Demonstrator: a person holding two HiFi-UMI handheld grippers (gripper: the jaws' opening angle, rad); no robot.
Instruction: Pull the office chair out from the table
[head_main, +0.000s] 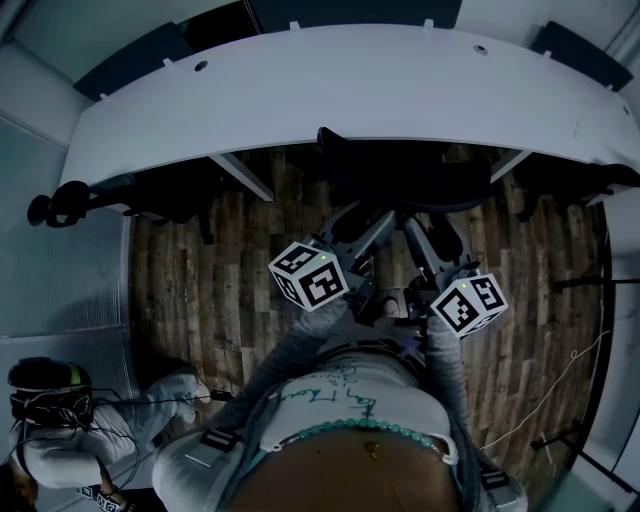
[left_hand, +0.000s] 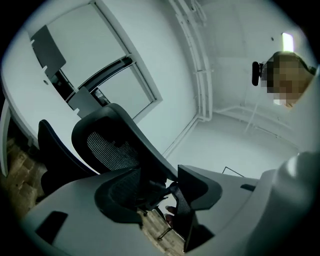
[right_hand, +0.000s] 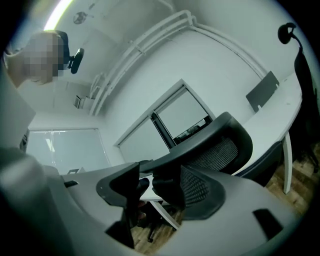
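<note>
Table: white, curved top, runs across the upper part of the head view.
Office chair: dark, mesh back, pushed in at the near edge of the table, back turned toward the person. Seat mostly hidden under the tabletop.
Floor: wood planks, bare on both sides of the chair.
Left gripper: held level at the chair's back, on its left side. Jaws spread wide. In the left gripper view the dark rim of the backrest runs down into the gap between them. I cannot tell whether either pad touches it, and no squeeze shows.
Right gripper: held level on the right side of the chair's back, jaws likewise wide apart. The rim of the backrest passes between them, not clamped.
Marker cubes: one on each gripper, close together in the head view, just short of the chair.
Neighbouring chairs: dark, tucked under the table's left end; more show at its right end.
Second person: lower left of the head view, wearing a headset, well apart from the chair.
</note>
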